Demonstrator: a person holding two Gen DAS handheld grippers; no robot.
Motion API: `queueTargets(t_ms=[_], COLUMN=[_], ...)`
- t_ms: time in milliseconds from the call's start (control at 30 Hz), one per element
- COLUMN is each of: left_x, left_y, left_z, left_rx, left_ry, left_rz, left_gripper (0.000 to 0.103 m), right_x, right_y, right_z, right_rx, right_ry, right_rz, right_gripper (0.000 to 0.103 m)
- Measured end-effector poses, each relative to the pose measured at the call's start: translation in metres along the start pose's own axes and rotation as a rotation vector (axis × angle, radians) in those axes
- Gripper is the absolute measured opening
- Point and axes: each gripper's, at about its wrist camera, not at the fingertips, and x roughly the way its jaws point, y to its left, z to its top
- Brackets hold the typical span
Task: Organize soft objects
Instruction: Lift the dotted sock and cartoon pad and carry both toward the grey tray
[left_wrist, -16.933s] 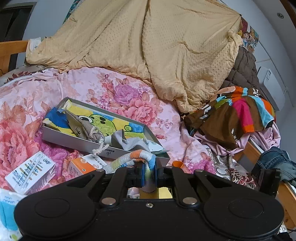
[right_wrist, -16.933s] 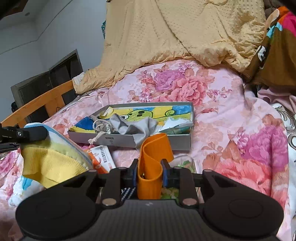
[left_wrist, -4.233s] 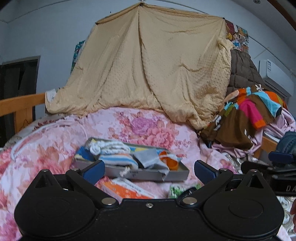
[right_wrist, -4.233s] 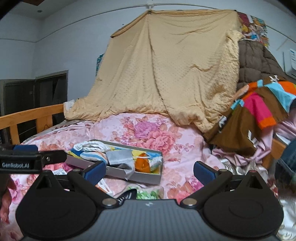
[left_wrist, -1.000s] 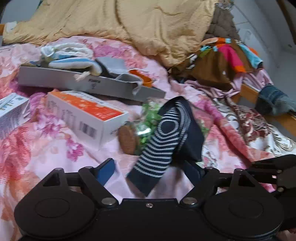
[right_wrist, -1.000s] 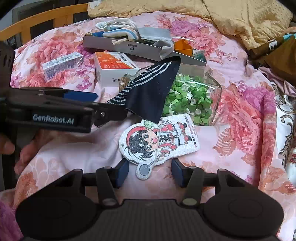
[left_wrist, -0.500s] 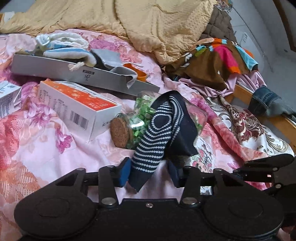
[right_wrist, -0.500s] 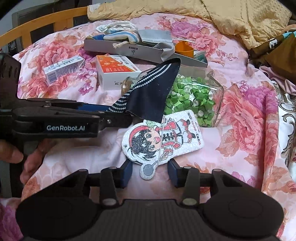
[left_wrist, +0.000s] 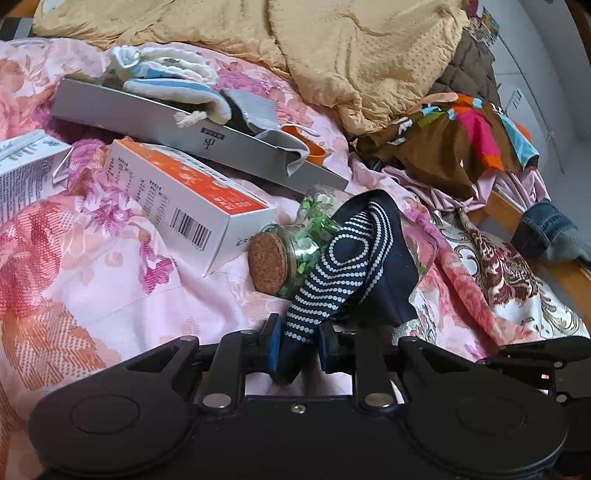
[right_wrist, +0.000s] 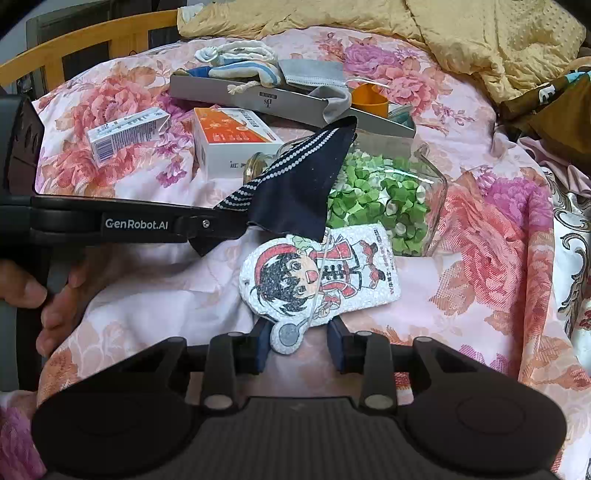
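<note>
A dark blue sock (left_wrist: 343, 266) with white dotted stripes leans on a corked glass jar (left_wrist: 295, 251). My left gripper (left_wrist: 299, 349) is closing and its pads pinch the sock's lower end. From the right wrist, the sock (right_wrist: 303, 184) rises from the left gripper (right_wrist: 229, 221). A flat cartoon-figure pad (right_wrist: 317, 273) lies on the floral bedspread. Its round lower tip sits between the closing jaws of my right gripper (right_wrist: 299, 343), with a gap still showing on the right side. A grey box (left_wrist: 147, 118) behind holds white-and-blue socks, a grey mask and an orange band.
An orange-and-white carton (left_wrist: 192, 199) lies left of the jar, and a small white carton (right_wrist: 125, 134) further left. A yellow blanket (left_wrist: 332, 48) and piled clothes (left_wrist: 461, 147) fill the back and right. A hand (right_wrist: 55, 295) holds the left gripper. A wooden bed rail (right_wrist: 92, 40) stands far left.
Both grippers' jaws have narrowed. The left pads came together onto the sock's lower end. The right pads drew in around the cartoon pad's tip. The left gripper rolled slightly.
</note>
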Motion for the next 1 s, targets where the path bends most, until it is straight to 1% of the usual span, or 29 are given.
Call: queueTargets(t_ms=[67,233,300,333,433,533,600,767,833,933,1000], left_x=[0.0,-0.002,-0.003,-0.004,-0.008,-0.012,-0.013,-0.017,-0.026,-0.047,-0.057], left_y=[0.001,0.002,0.003,0.006,0.019,0.029,0.032,0.032,0.028,0.016,0.008], left_z=[0.0,0.001,0.001,0.002,0.003,0.004,0.005,0.005,0.006,0.01,0.013], left_rx=[-0.008,-0.019,-0.035,-0.055,-0.148,-0.228,-0.25,-0.247,-0.226,-0.16,-0.133], left_ry=[0.0,-0.009,-0.021,-0.03,-0.055,-0.078,-0.086,-0.105,-0.151,-0.241,-0.277], left_rz=[0.004,0.016,0.022,0.029,0.038,0.041,0.045,0.045,0.05,0.079,0.098], left_gripper=[0.015,0.012,0.011,0.01,0.008,0.005,0.004,0.003,0.003,0.002,0.002], right_x=[0.0,-0.001,-0.002,-0.003,-0.005,-0.003,-0.002,-0.007,-0.01,-0.017,-0.02], right_y=[0.0,0.0,0.0,0.0,-0.002,-0.008,-0.008,-0.008,-0.006,-0.003,-0.002], right_z=[0.0,0.0,0.001,0.001,0.002,0.001,0.0,0.002,0.003,0.003,0.003], right_rx=[0.0,0.004,0.003,0.001,-0.004,0.035,0.038,0.039,0.034,0.023,0.019], right_ry=[0.0,-0.008,-0.02,-0.026,-0.051,-0.036,-0.032,-0.072,-0.09,-0.112,-0.128], right_rz=[0.0,-0.006,-0.025,-0.039,-0.093,-0.073,-0.073,-0.072,-0.077,-0.081,-0.077], right_gripper=[0.036,0.036,0.033,0.021,0.021,0.021,0.021,0.02,0.02,0.02,0.019])
